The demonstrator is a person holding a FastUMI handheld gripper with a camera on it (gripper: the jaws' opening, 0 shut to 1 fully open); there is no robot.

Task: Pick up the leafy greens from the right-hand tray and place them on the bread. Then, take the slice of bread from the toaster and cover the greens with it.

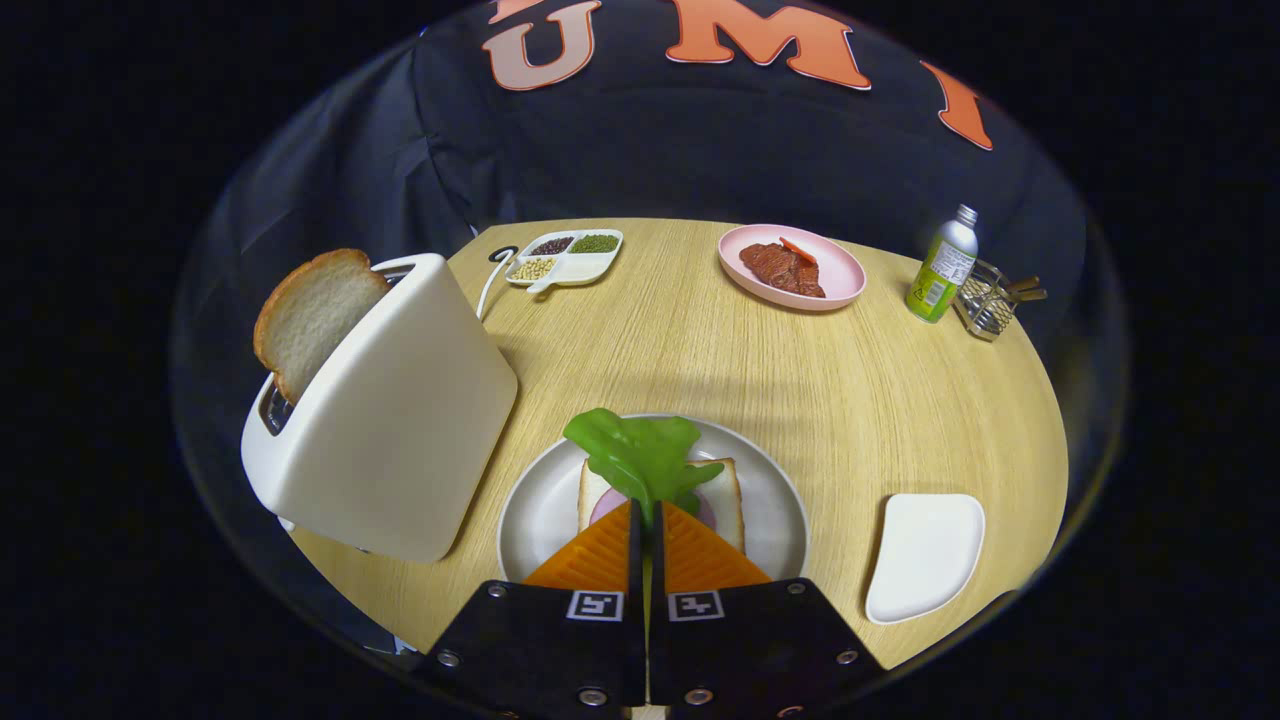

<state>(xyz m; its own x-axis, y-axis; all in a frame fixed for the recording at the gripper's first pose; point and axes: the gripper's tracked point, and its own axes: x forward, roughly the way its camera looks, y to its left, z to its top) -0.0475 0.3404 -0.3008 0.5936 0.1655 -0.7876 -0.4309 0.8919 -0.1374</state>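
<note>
The leafy greens (640, 455) are pinched at the stem between the closed fingers of the gripper (646, 512) and held just over the bread (725, 495) on the round plate (540, 500) at the table's (760, 370) near edge. A second slice (312, 315) is seen standing in the toaster (400, 410) at the left edge, and the white tray (925, 555) is found at the near right edge.

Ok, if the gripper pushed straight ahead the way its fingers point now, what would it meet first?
Probably the bread slice on the white round plate: the gripper is shut on the green leafy greens right above that bread slice. Depth is unclear.
</note>
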